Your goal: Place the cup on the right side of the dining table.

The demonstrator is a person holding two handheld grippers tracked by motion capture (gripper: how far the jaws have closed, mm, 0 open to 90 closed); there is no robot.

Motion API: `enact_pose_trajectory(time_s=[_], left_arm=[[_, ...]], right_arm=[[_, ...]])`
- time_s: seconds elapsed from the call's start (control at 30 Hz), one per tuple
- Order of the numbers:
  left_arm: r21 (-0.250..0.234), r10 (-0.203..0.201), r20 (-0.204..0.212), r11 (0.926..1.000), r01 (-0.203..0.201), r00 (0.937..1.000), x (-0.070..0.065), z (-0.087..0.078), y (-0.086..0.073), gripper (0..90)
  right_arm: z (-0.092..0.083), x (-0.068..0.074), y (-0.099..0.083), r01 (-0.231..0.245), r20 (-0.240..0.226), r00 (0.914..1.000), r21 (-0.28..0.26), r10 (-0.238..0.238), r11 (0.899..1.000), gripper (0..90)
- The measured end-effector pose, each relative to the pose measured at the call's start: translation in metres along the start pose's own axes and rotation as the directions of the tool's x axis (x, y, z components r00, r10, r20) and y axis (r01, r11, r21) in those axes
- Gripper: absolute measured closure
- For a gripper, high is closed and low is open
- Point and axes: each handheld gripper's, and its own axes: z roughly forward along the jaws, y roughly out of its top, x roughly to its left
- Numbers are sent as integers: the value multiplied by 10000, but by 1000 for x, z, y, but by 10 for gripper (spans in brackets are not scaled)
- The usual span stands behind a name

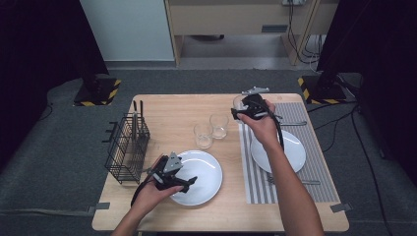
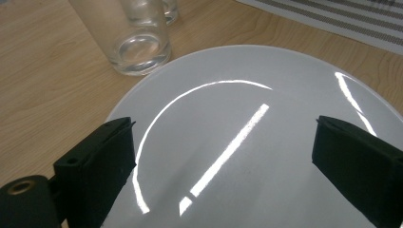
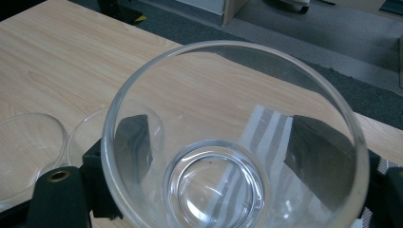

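Going left to right across the table: over at 9 o'clock sits a black wire basket (image 1: 127, 147) with a couple of utensils standing in it. Just right of that, around 7 o'clock, the left gripper (image 1: 189, 183) hangs over the near white plate (image 1: 206, 189). In the left gripper view its jaws stand wide apart with nothing between them, just the shiny plate face underneath. I can't really tell if the jaw tips touch the plate or float just above it; the glare makes that hard to read.

Dead centre are two empty glasses (image 1: 203, 135) side by side, the front one just beside the plate's far rim.

Then the action: the right gripper (image 1: 241, 112) is up around 1 o'clock, near the far left corner of the striped placemat (image 1: 255, 172). In the right gripper view a clear tumbler (image 3: 233, 142) sits between the jaws, one dark pad showing through the glass on each side, so it looks clamped on a pretty wide grip. The tumbler stands upright, mouth up, long axis vertical.

What the next move turns on, I'd guess: the second white plate (image 1: 295, 147) on the mat lies at about 5 o'clock from the tumbler, and the mat corner is right below and beside it, so it only needs a short drop. The right hand is clearly the nearer one.

Hidden bits: the forearm covers part of that plate and the fork (image 1: 290, 181) at its near side, and in the high view the hand hides most of the tumbler.
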Motion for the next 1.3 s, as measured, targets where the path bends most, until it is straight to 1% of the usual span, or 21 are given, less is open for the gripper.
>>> enact_pose_trajectory(time_s=[0.17,0.43,0.57,0.7,0.8,0.9,0.97,1.0,1.2,1.3], left_arm=[[-5,-88,-55,10000,88,9999,0,0,-2,64],[21,-147,-129,9999,148,9998,1,1,-3,66],[-33,-181,-140,9998,181,9997,2,1,-3,66],[-81,-202,-150,9998,201,9997,2,0,-2,67],[-18,-160,-148,9999,160,9998,2,1,-3,67],[27,-155,-105,9999,155,9998,1,1,-3,66],[9,-161,-98,9999,161,9998,0,1,-2,67],[8,-119,-108,9999,119,9999,0,1,-2,67],[48,-112,-138,9999,113,9998,-1,1,-2,66],[6,-195,-34,9998,195,9998,0,0,-2,67]], right_arm=[[8,-5,-3,-161,36,9999,118,161,9998,201],[23,-12,-10,-208,25,9998,374,208,9991,201],[27,-16,-12,-378,-3,9993,314,378,9988,201],[27,-18,-14,-434,71,9990,322,432,9985,201],[26,-20,-15,-469,59,9989,288,467,9985,201],[26,-21,-20,-421,6,9991,282,421,9987,201],[28,-20,-25,-470,-5,9989,340,471,9983,201],[30,-20,-28,-408,8,9992,402,408,9984,201],[36,-23,-40,-516,-52,9986,508,519,9974,201],[40,-24,-44,-580,-77,9983,538,585,9969,201]])
